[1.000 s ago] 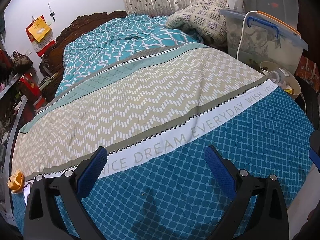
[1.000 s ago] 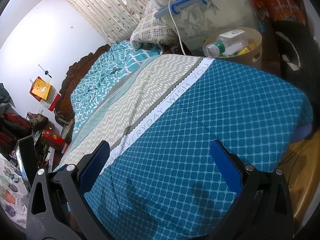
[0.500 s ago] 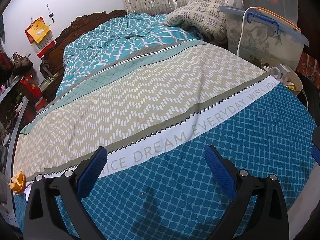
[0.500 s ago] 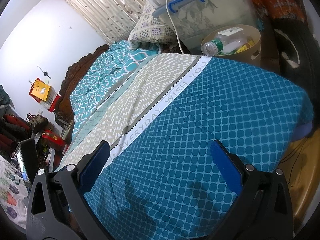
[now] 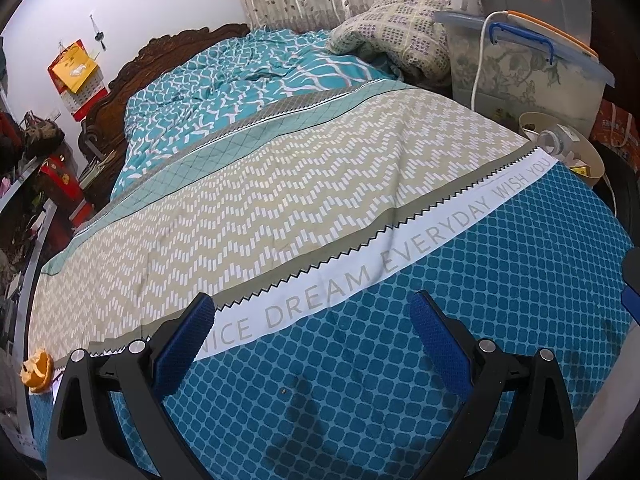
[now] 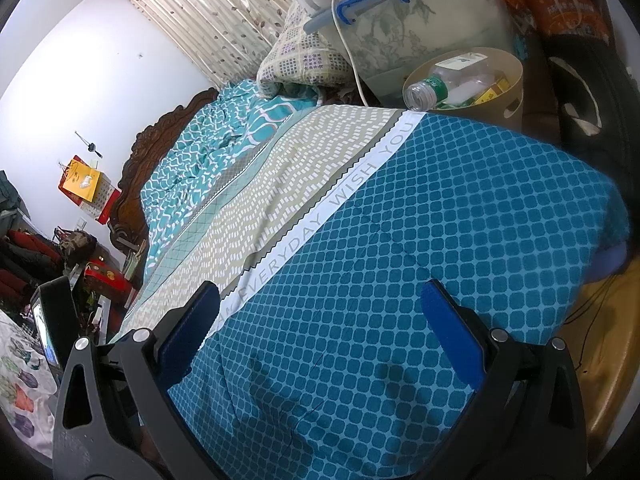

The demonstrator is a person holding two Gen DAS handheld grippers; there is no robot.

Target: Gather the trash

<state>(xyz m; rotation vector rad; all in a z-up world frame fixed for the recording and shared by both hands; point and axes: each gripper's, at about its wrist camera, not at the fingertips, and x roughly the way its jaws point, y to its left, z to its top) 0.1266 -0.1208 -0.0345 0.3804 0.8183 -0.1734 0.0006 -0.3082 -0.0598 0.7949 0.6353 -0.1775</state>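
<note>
A beige round waste bin (image 6: 504, 92) stands beside the bed's far right side, holding a clear plastic bottle (image 6: 430, 90) and yellow packaging. The bin (image 5: 592, 156) and bottle (image 5: 554, 140) also show at the right edge of the left wrist view. A piece of orange peel (image 5: 37, 369) lies at the bed's left edge. My left gripper (image 5: 312, 316) hovers open over the blue-patterned bedspread (image 5: 360, 380), nothing between its fingers. My right gripper (image 6: 320, 306) is open too, above the same blue area (image 6: 400, 260).
A clear storage box with a blue handle (image 5: 528, 72) and a white cable (image 5: 478, 60) sit behind the bin. A folded quilt (image 5: 400, 36) lies at the bed's far end. Cluttered shelves (image 5: 24, 184) line the left side. Wooden floor (image 6: 600, 352) shows at right.
Both grippers have drifted slightly nearer to the bed, so the bin sits a little lower in each view. Both stay open.
</note>
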